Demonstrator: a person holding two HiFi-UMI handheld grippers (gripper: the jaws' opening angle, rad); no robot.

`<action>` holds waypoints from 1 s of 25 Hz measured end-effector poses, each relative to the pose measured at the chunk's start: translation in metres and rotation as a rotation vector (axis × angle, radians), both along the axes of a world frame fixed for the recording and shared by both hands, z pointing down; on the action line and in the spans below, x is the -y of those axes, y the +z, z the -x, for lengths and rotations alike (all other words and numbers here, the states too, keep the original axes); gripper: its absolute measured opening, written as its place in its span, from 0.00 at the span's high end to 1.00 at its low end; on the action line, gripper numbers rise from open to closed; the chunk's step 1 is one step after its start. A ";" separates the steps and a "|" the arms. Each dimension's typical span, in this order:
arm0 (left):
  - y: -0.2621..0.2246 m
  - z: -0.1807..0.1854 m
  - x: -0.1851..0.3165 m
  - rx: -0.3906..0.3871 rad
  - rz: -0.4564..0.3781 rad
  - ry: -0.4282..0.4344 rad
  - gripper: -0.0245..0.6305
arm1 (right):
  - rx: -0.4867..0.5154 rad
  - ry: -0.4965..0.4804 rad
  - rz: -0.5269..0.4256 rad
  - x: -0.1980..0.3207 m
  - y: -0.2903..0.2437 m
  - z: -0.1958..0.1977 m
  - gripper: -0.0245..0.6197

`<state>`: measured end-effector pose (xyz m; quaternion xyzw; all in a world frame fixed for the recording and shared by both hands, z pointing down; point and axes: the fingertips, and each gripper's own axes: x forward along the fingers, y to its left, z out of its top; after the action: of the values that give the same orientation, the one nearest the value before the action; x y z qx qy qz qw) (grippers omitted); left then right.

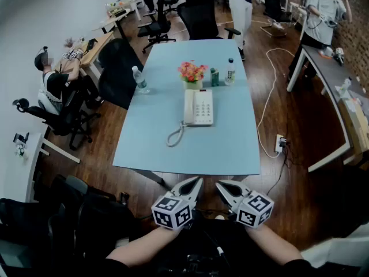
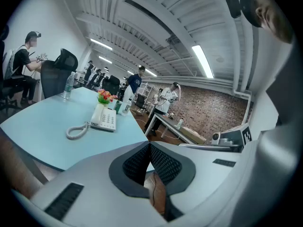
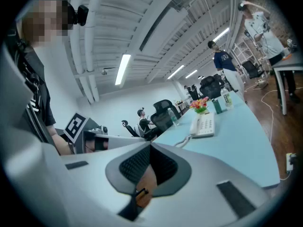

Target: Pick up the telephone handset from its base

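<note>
A white telephone (image 1: 202, 107) lies in the middle of the light blue table (image 1: 230, 149). Its handset (image 1: 188, 106) rests on the left side of the base, and a coiled cord (image 1: 174, 136) loops toward me. Both grippers hover short of the table's near edge, well away from the phone. My left gripper (image 1: 198, 180) and my right gripper (image 1: 218, 184) are both shut and hold nothing. The left gripper view shows the closed left gripper (image 2: 149, 144) with the telephone (image 2: 104, 118) far ahead on the left. In the right gripper view the shut right gripper (image 3: 150, 145) has the telephone (image 3: 203, 125) ahead on the right.
Behind the phone stand a flower pot (image 1: 192, 74), a green can (image 1: 214, 77) and a bottle (image 1: 230, 72); another bottle (image 1: 140, 79) is at the table's left edge. Office chairs (image 1: 118, 71) ring the table. A power strip (image 1: 280, 143) and cable lie on the floor at right.
</note>
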<state>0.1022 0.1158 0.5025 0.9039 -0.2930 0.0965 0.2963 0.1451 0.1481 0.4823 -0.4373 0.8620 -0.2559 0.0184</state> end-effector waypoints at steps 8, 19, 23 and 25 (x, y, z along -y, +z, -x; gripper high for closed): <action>-0.002 0.023 0.080 0.006 -0.014 0.002 0.96 | -0.018 0.031 0.007 0.074 0.015 0.016 0.94; -0.002 0.082 0.199 -0.050 0.019 -0.077 0.96 | -0.087 0.122 0.068 0.201 0.020 0.036 0.94; 0.011 0.107 0.235 -0.065 0.043 -0.105 0.96 | -0.159 0.196 0.124 0.252 0.038 0.031 0.93; 0.019 0.116 0.249 -0.072 0.068 -0.116 0.96 | -0.195 0.230 0.155 0.280 0.050 0.025 0.80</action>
<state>-0.0140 -0.1332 0.5218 0.8778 -0.3307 0.0564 0.3420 0.1197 -0.1320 0.5322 -0.5561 0.7815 -0.2742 -0.0701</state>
